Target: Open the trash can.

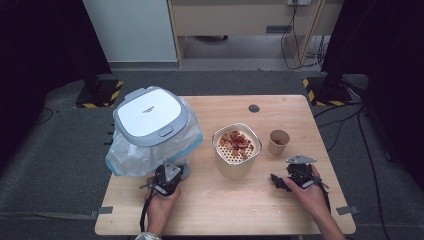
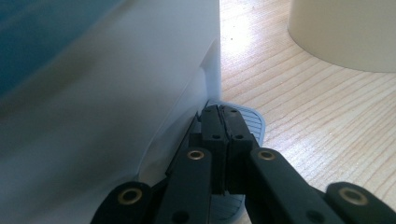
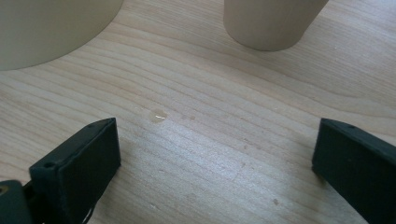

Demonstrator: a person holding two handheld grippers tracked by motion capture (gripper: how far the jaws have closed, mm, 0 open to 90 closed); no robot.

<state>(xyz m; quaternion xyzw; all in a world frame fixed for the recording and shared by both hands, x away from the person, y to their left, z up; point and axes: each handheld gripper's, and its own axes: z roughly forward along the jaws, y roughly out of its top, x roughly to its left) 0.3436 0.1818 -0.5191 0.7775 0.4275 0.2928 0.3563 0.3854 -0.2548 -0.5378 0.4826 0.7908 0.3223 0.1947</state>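
Pressing down with its jaws drawn together, the left gripper (image 2: 223, 112) is seen resting on the grey foot pedal (image 2: 250, 122) at the base of the pedal bin (image 1: 150, 125), nothing being pinched between them. The ribbed pedal lies directly under the fingertips and juts out from the bin's white wall just to the gripper's left, pointing away from the bin toward the bowl. Its long axis is judged to run outward from the bin, with the free end nearest the jaws. As stiff, smooth plastic on a hinge, it is expected to give under a light push, though a slip off the rounded edge is possible; the ribbed centre is judged the best spot to bear on. The bin, lined with a thin, soft plastic bag (image 1: 125, 155), looks light and may shift if pushed sideways.

Farther out, ahead and to the right of the left gripper, a bowl of food scraps (image 1: 236, 145) is seen. The right gripper (image 3: 212, 163) is held spread wide over bare table (image 1: 225, 210), a paper cup (image 1: 279, 142) standing just beyond it.
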